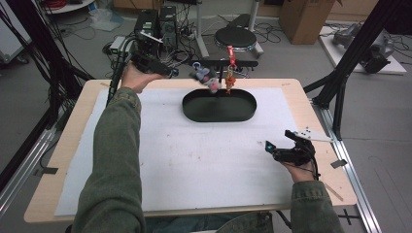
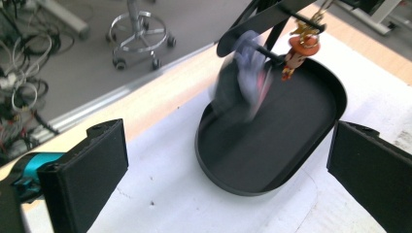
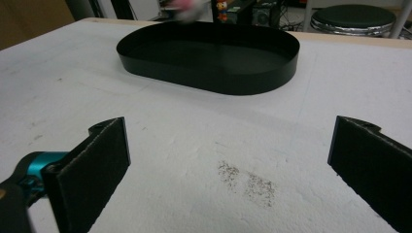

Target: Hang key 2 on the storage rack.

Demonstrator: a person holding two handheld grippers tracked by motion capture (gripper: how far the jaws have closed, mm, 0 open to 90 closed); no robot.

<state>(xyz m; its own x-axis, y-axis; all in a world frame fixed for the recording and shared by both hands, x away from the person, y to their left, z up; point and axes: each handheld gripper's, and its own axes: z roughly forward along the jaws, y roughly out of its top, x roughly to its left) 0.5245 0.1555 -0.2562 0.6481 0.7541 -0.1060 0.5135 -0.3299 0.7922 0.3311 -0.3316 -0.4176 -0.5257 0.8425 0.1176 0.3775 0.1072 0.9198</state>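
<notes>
From above, the room is looking dim and slightly grainy, with soft overhead light casting only faint shadows on my counter (image 1: 194,160). Along my left tongs the grey plush keychain (image 2: 245,77) is smearing into motion blur, while the black tray (image 2: 272,145) is staying sharp. Daylight is brightening the floor beyond.

Left tongs (image 2: 228,174) wide apart, two black jaws at bottom corners, nothing between pads. Beyond them black oval tray (image 2: 272,182) on white sheet (image 2: 160,204) over wooden counter (image 2: 160,99). Blurred grey-blue plush charm (image 2: 245,82) hangs over tray's far end, beside small orange-hatted figure charm (image 2: 297,51); both hang from black rack arm (image 2: 262,22). Grey floor beyond counter edge, wheeled stool base (image 2: 141,36), cable tangle (image 2: 19,82) at left.
</notes>
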